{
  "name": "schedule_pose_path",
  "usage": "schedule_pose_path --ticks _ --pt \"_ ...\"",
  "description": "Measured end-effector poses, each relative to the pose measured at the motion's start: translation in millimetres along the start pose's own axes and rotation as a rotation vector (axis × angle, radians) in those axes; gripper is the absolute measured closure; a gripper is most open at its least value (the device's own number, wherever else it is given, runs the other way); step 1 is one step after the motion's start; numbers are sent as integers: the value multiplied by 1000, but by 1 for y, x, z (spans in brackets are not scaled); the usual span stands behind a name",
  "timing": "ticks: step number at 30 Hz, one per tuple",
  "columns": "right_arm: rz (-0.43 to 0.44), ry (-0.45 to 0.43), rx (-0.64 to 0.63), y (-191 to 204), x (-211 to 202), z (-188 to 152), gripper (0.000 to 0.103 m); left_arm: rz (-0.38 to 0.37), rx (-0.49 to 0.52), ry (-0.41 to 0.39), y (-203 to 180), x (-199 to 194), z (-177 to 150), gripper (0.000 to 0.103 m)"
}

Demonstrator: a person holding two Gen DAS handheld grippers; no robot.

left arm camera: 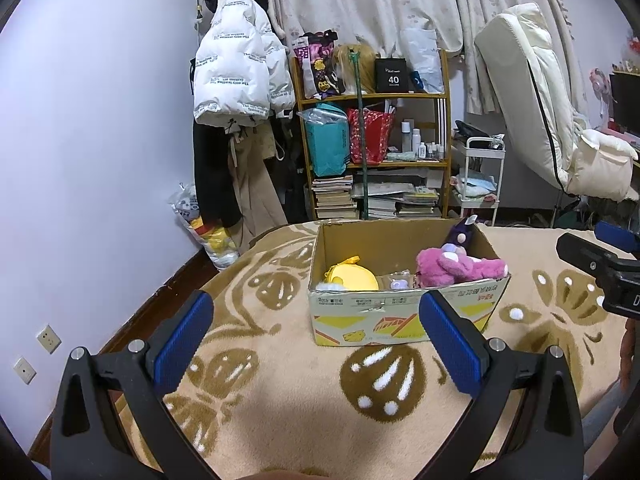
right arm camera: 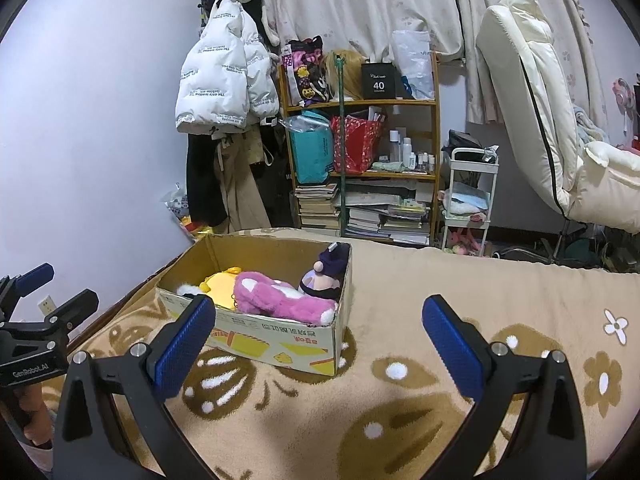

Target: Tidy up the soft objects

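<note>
A cardboard box (left arm camera: 360,312) (right arm camera: 276,332) stands on a beige flower-patterned blanket (left arm camera: 280,400) (right arm camera: 440,400). Inside lie a pink plush (left arm camera: 460,268) (right arm camera: 280,296), a yellow plush (left arm camera: 354,276) (right arm camera: 220,286) and a purple plush (left arm camera: 462,234) (right arm camera: 326,276) upright in the far right corner. My left gripper (left arm camera: 316,308) is open, hovering in front of the box with nothing between its blue pads. My right gripper (right arm camera: 318,312) is open too, to the right of the box over bare blanket. Each gripper shows at the edge of the other's view.
Behind the bed stand a wooden shelf (left arm camera: 372,98) (right arm camera: 360,102) full of bags, bottles and books, a coat rack with a white puffer jacket (left arm camera: 236,68) (right arm camera: 224,76), a white trolley (right arm camera: 468,200) and a cream recliner chair (right arm camera: 560,128). A bag of toys (left arm camera: 208,232) sits on the floor.
</note>
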State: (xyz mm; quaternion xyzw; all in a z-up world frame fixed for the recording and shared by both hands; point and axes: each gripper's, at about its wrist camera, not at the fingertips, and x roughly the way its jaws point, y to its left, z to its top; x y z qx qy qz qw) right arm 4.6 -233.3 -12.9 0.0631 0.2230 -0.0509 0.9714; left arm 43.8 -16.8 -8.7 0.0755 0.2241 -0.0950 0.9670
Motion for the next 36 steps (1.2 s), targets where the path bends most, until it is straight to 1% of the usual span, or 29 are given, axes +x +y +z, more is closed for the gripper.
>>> schedule_pose_path --ticks 3,12,36 --pt "-1 1 -1 0 0 0 0 -1 -6 -3 1 -1 -1 1" --pt "-5 12 10 -2 5 -2 0 -5 17 -3 -4 -1 -2 1" --pt "-12 25 13 -4 7 -5 0 -5 1 -2 0 0 -3 1"
